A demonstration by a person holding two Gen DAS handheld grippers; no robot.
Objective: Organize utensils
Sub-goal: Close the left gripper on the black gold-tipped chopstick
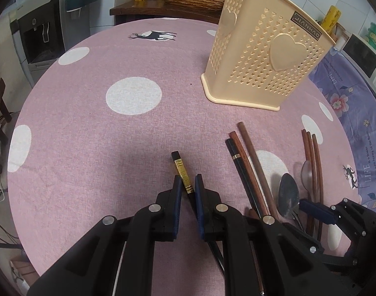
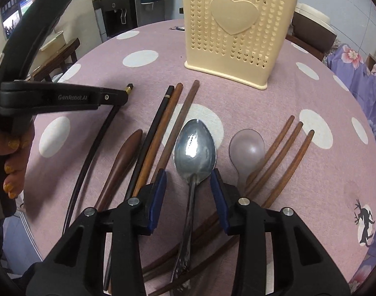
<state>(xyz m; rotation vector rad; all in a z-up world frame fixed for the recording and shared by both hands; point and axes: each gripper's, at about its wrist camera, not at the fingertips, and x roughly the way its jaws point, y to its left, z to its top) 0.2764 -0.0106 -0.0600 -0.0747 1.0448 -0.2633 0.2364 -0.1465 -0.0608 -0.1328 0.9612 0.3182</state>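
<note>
Left claw (image 1: 188,185) narrowly straddles the black chopstick (image 1: 181,171); right claw (image 2: 188,180), wide, straddles the metal spoon (image 2: 195,145). Next, probably: pinch, lift, drop into the basket (image 2: 237,29).

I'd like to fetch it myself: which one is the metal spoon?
Start at the cream heart-pattern basket on the pink dotted tablecloth. Nearer than it, among the chopsticks, the metal spoon lies between the right tongs. It alone is shiny silver; the neighbouring spoon is translucent.
</note>
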